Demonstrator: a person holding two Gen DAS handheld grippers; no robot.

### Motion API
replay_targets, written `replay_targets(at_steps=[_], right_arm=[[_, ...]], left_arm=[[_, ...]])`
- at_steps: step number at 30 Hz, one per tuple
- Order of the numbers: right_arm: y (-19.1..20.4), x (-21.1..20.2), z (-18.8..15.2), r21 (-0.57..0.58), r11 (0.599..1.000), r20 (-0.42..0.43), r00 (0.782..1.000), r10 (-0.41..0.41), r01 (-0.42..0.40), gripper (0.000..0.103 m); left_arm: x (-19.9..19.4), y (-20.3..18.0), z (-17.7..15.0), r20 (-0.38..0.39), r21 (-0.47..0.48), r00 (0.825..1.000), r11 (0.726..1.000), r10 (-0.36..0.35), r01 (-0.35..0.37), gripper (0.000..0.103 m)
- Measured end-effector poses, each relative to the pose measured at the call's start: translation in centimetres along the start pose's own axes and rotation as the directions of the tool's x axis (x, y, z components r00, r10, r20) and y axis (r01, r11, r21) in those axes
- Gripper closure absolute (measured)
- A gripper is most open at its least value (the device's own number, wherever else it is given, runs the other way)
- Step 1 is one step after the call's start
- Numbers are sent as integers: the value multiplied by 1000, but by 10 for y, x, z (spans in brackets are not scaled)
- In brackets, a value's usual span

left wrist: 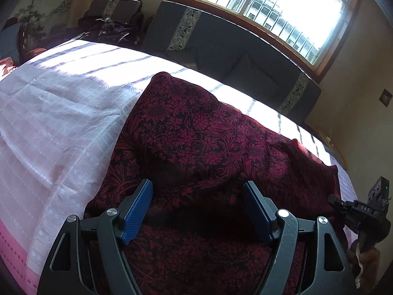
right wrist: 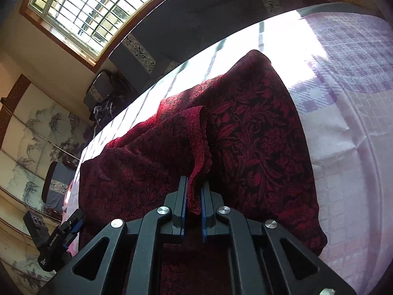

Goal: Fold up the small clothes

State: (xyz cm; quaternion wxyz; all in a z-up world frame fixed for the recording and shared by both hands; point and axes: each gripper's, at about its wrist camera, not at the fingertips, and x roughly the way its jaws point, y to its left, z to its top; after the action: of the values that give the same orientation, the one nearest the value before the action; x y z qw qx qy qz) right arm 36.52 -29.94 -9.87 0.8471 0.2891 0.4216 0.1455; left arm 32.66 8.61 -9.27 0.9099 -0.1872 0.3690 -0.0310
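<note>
A dark red garment with a black floral pattern lies spread on the pale checked bed cover. My left gripper hovers over its near part with the blue pads wide apart and only flat cloth beneath them. In the right wrist view the same garment shows a raised fold whose lacy edge runs down between the blue pads. My right gripper is shut on that edge. The right gripper also appears at the right edge of the left wrist view.
A dark sofa with patterned bands stands behind the bed under a barred window. Dark clothes are piled at the far left. The bed cover extends to the right of the garment. The left gripper body shows at lower left.
</note>
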Motion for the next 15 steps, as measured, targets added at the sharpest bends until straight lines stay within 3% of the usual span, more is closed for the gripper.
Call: replay_targets(at_steps=[2, 3, 6, 8, 10, 15], right_arm=[[-5, -8, -1, 51, 998, -13, 999, 37, -37, 94], [-8, -21, -4, 89, 994, 3, 998, 66, -66, 86], [-9, -85, -31, 85, 985, 89, 985, 145, -153, 78], [-8, -128, -63, 18, 992, 101, 987, 122, -125, 65], [-14, -166, -104, -20, 992, 90, 988, 126, -124, 54], [-35, -228, -193, -61, 998, 77, 997, 24, -19, 53]], left_arm=[[0, -6, 0, -12, 35, 1000, 999, 13, -13, 23], [-3, -9, 0, -27, 58, 1000, 998, 13, -12, 23], [-40, -13, -8, -56, 109, 996, 992, -63, 69, 23], [-78, -10, -25, -46, 130, 990, 982, -132, 137, 22], [-110, -2, -45, -62, 162, 987, 974, -149, 157, 20], [-167, 35, -96, -135, 132, 972, 968, -195, 212, 20]])
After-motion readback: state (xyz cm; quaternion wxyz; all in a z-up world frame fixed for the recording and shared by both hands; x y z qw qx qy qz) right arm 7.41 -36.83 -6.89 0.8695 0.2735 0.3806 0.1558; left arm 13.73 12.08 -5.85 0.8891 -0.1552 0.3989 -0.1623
